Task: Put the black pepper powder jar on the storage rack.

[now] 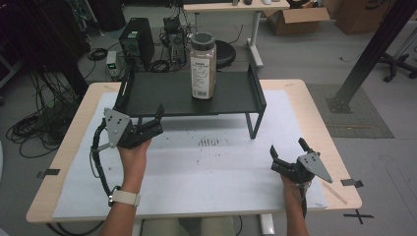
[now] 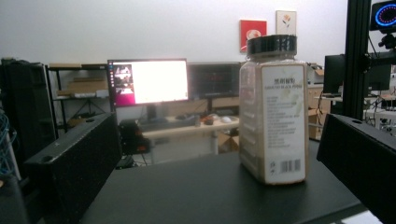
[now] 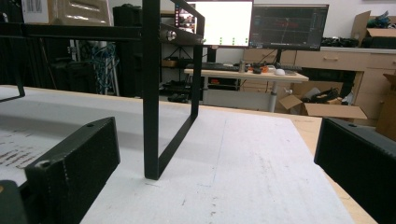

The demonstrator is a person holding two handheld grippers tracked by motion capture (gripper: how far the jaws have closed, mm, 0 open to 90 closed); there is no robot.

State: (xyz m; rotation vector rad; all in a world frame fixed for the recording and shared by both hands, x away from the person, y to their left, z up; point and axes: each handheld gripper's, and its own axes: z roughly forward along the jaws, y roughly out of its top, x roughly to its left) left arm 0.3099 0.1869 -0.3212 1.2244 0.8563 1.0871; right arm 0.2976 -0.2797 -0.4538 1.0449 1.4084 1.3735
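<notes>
A clear spice jar (image 1: 203, 65) with a black lid and brown powder stands upright on a black raised shelf (image 1: 167, 96). The left gripper view shows the same jar (image 2: 275, 109) a little right of centre on the shelf top (image 2: 196, 196). My left gripper (image 1: 149, 115) hovers at the shelf's front left edge, open, with nothing between its jaws. My right gripper (image 1: 287, 149) rests low over the white mat (image 1: 196, 167) at the front right, open and empty. The shelf's right leg frame (image 3: 152, 93) stands ahead of it in the right gripper view.
The white mat covers a light wooden table (image 1: 314, 113). Dark smudges (image 1: 209, 142) mark the mat below the shelf. Beyond the table are computer towers (image 1: 136, 42), a stool (image 1: 225, 53), a desk (image 1: 236, 7), cardboard boxes (image 1: 295, 19) and a black post (image 1: 371, 49).
</notes>
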